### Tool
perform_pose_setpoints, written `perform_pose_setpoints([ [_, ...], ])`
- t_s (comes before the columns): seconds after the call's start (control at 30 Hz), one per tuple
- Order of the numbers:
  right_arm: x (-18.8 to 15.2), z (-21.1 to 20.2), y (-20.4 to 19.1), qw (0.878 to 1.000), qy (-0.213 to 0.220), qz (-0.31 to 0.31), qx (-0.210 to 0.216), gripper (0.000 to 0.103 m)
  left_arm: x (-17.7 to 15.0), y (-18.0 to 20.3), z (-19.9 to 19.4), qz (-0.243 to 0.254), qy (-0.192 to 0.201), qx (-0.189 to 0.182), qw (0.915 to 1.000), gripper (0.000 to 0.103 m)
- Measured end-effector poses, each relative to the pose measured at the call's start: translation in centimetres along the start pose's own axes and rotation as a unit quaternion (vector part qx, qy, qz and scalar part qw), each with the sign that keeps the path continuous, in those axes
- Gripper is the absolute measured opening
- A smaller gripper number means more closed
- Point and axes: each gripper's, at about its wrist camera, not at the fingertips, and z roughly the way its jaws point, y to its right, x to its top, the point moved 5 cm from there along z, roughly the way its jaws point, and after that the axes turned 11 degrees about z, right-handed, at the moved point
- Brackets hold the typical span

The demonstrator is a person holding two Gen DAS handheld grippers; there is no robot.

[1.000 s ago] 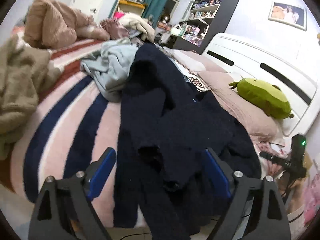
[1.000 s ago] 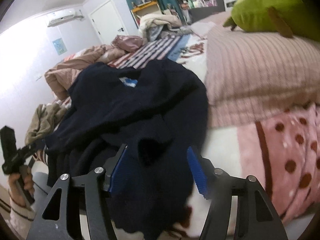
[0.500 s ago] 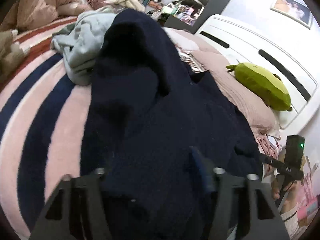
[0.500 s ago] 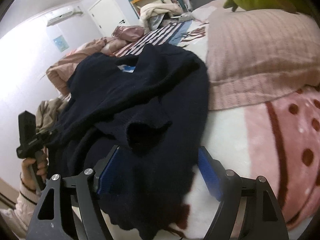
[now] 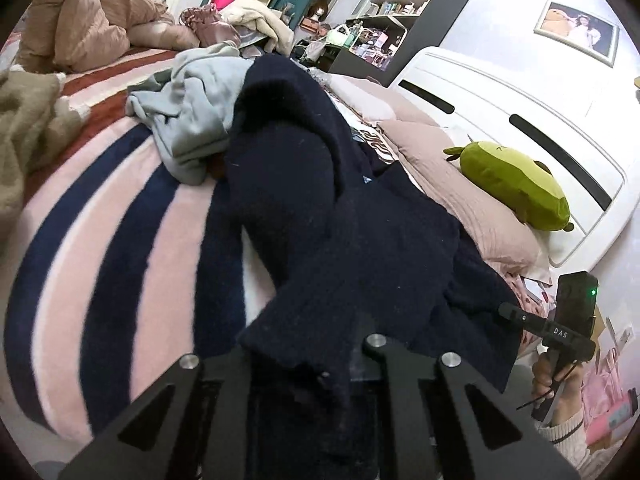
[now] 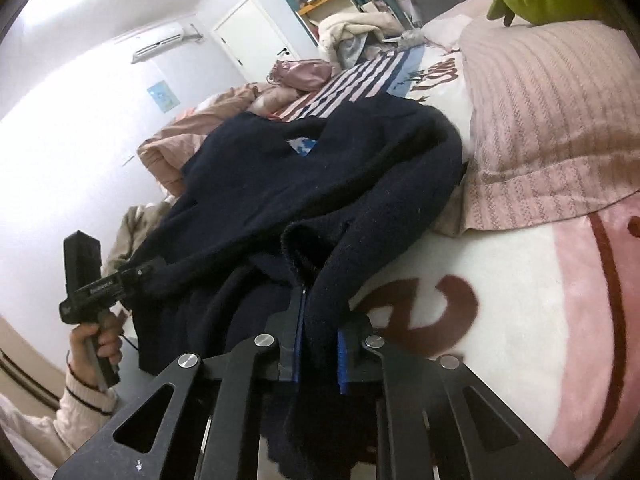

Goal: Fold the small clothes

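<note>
A dark navy knit sweater [image 5: 340, 220] lies rumpled on the bed; it also shows in the right wrist view [image 6: 320, 184]. My left gripper [image 5: 304, 364] is shut on a fold of the sweater's near edge, which drapes over and hides its pads. My right gripper [image 6: 320, 340] is shut on another fold of the sweater's edge, the cloth pinched between its blue pads [image 6: 343, 354]. Each gripper shows in the other's view, held in a hand at the bed's edge: the right one [image 5: 568, 320] and the left one [image 6: 92, 280].
The bed has a pink and navy striped blanket [image 5: 100, 240]. A grey-blue garment [image 5: 196, 112] lies behind the sweater, a beige one [image 5: 24, 132] at left. A pink pillow [image 6: 552, 132] and a green plush toy [image 5: 516, 184] sit by the white headboard [image 5: 520, 112].
Both grippers moved in onto the sweater's near edge and went from open to shut on its cloth. The sweater's edge is now bunched and lifted a little.
</note>
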Motion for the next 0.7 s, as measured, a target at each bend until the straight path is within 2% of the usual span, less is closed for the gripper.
perform_pose_setpoints([
  [0.07, -0.3, -0.2, -0.4, 1.000, -0.001, -0.001, 0.007, 0.007, -0.4, 0.1, -0.1, 0.005, -0.008, -0.001, 1.0000, 0.012],
  [0.13, -0.7, -0.2, -0.4, 1.000, -0.005, -0.007, -0.004, 0.007, -1.0, 0.0, 0.5, 0.017, -0.041, 0.006, 0.9990, 0.024],
  [0.2, -0.9, 0.2, -0.1, 0.999, -0.012, -0.020, -0.044, 0.011, -1.5, -0.5, 0.7, 0.024, -0.051, 0.020, 0.9982, 0.071],
  [0.23, -1.0, 0.5, 0.1, 0.997, -0.018, -0.028, -0.063, 0.012, -1.6, -0.8, 0.5, 0.028, -0.046, 0.026, 0.9982, 0.077],
  [0.3, -1.2, 0.4, 0.5, 0.997, -0.023, -0.027, -0.071, 0.033, -1.7, -1.4, 0.2, 0.032, -0.045, 0.031, 0.9980, 0.079],
  [0.37, -1.3, 0.2, 0.8, 0.998, -0.031, -0.017, -0.055, 0.042, -1.7, -2.5, 0.4, 0.022, -0.046, 0.029, 0.9982, 0.081],
  [0.43, -1.5, 0.2, 0.9, 0.998, -0.040, -0.019, -0.054, 0.044, -1.9, -3.4, 1.6, 0.008, -0.052, 0.022, 0.9984, 0.081],
  [0.53, -1.6, 1.1, 0.8, 0.996, -0.050, -0.033, -0.064, 0.044, -1.3, -3.1, 2.8, 0.008, -0.042, 0.000, 0.9991, 0.082],
  [0.6, -1.5, 1.6, 0.7, 0.997, -0.051, -0.032, -0.057, 0.047, -0.7, -2.7, 3.8, 0.008, -0.044, -0.002, 0.9990, 0.080],
  [0.63, -1.3, 1.9, 0.6, 0.997, -0.053, -0.027, -0.049, 0.047, -0.4, -2.1, 4.4, 0.014, -0.048, -0.009, 0.9987, 0.075],
  [0.7, -1.1, 2.5, 0.3, 0.998, -0.059, -0.021, -0.031, 0.047, -0.2, -1.1, 5.5, 0.020, -0.057, -0.025, 0.9979, 0.045],
])
